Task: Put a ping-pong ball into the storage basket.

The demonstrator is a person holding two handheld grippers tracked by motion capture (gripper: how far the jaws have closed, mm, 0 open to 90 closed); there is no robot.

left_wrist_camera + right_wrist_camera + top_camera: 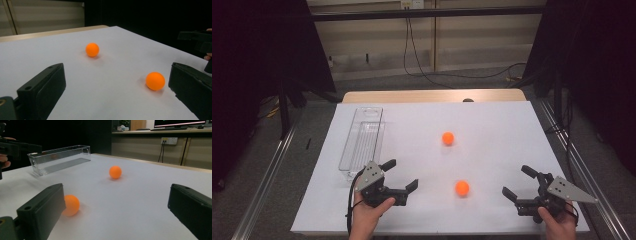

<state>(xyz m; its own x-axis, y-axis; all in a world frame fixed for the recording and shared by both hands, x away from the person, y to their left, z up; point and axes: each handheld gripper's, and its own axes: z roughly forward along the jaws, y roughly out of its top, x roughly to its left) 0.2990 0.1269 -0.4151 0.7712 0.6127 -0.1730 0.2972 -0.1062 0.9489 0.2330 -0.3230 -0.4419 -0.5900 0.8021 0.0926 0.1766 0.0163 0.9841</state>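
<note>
Two orange balls lie on the white table: a near ball point(462, 188) point(155, 81) point(71, 205) toward the front, and a far ball point(448, 138) point(92, 49) point(115, 172) near the middle. My left gripper point(402, 174) point(115, 87) rests at the front left, open, jaws empty, the near ball just off its right jaw. My right gripper point(519, 181) point(115, 207) sits at the front right, open and empty, with the near ball partly behind its left jaw. A clear plastic bin point(362, 140) point(60, 157) stands at the left, empty.
The white sheet point(492, 125) covers the table, with a wooden edge point(432, 96) at the back. Black curtains hang on both sides. Metal rails run along the floor, and cables point(422, 70) trail behind the table.
</note>
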